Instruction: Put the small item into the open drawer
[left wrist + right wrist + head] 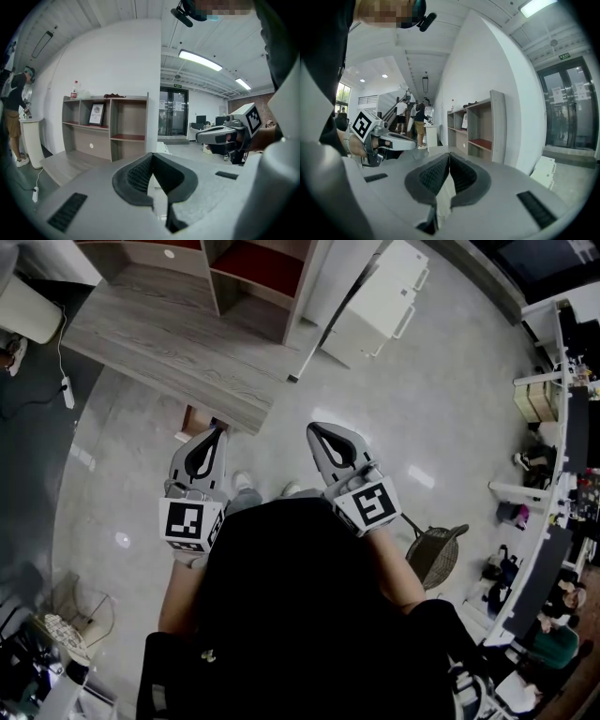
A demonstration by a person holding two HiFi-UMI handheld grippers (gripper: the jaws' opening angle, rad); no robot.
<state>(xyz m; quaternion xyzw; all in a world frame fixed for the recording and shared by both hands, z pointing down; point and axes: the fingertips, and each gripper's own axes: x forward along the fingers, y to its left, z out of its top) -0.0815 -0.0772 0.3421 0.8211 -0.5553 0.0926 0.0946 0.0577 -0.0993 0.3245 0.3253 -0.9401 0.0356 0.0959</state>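
Both grippers are held close to the person's body, high above the floor, pointing toward a wooden shelf unit point(187, 352). My left gripper point(216, 431) is shut, its jaws meeting at the tip with nothing between them. My right gripper point(317, 429) is likewise shut and empty. Beyond them a white drawer cabinet point(375, 298) stands on the floor. From the left gripper point(152, 154) I see the shelf unit point(110, 129) and the right gripper point(220, 136). From the right gripper point(449, 153) I see the left gripper point(389, 139). No small item shows in any view.
A low wooden platform point(159, 352) runs in front of the shelves. A wire chair point(436, 554) stands to the right of the person. A cable with a power strip point(66, 390) lies at the left. People point(415, 117) stand in the distance; desks point(553, 521) line the right side.
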